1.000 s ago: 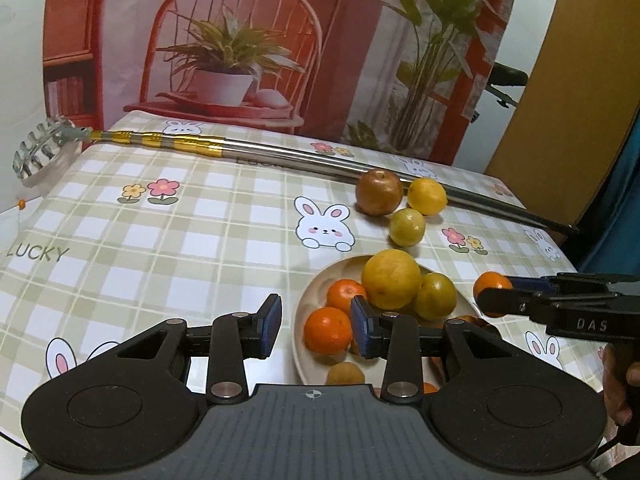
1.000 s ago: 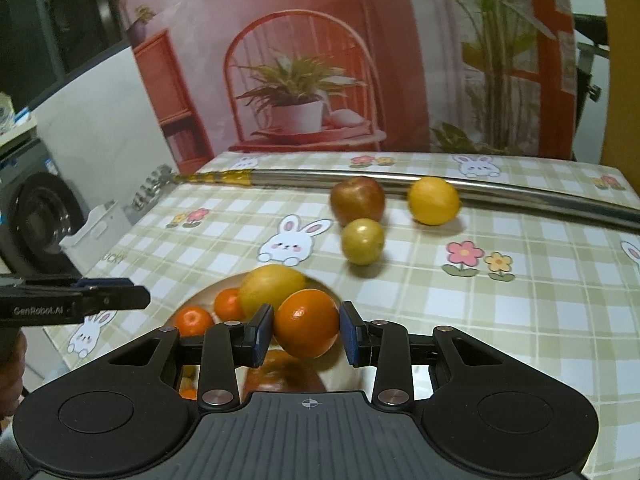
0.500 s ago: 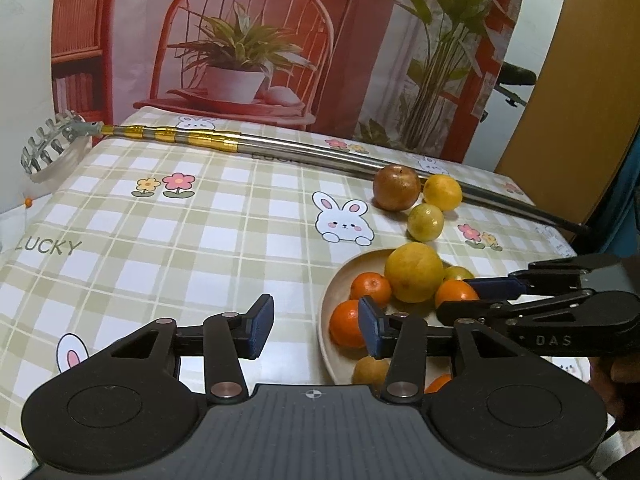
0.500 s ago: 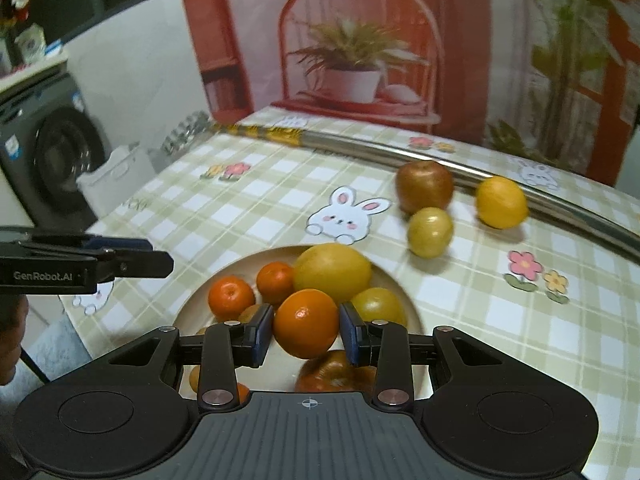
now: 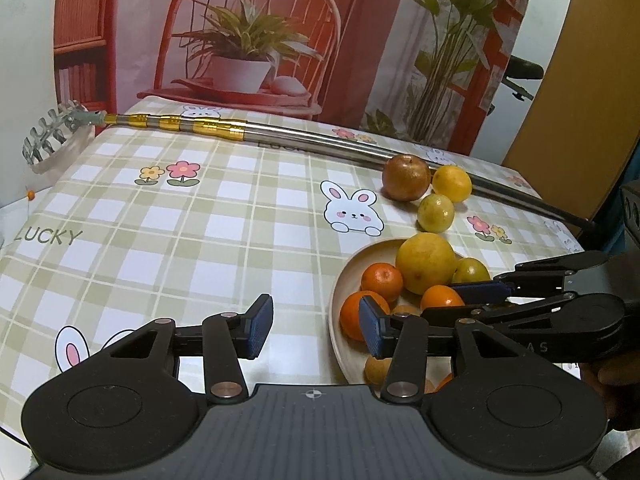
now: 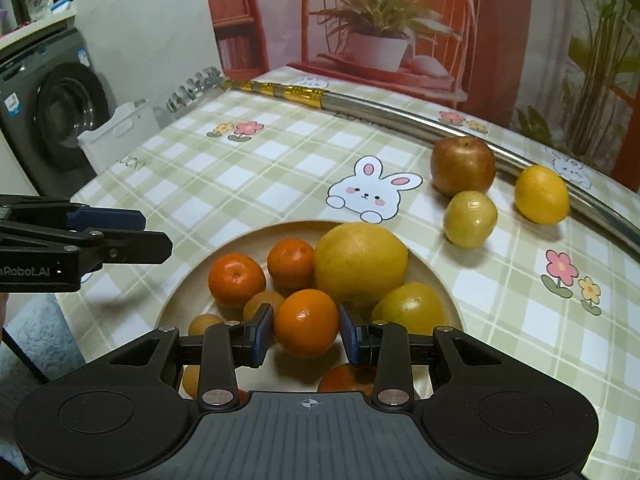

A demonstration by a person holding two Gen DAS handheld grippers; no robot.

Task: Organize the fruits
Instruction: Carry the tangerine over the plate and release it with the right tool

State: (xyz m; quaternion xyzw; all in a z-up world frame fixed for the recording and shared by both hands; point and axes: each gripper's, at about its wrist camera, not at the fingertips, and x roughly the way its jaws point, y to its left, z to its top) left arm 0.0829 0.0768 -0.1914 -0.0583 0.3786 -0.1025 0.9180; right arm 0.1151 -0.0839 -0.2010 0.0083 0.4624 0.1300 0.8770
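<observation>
Here the right gripper [image 6: 306, 335] pinches an orange [image 6: 306, 323] over the plate [image 6: 438, 276] of fruit. The left gripper [image 5: 316, 326] — "GenRobot.AI" on its side — stands empty, jaws having just eased apart. The tablecloth [image 5: 160, 216] reads "LUCKY".

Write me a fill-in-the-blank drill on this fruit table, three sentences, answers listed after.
1. The right gripper is shut on a small ____ fruit above the plate.
2. The number of fruits lying on the tablecloth outside the plate is ____.
3. The left gripper holds ____ between its pads.

Missing words: orange; three; nothing
</observation>
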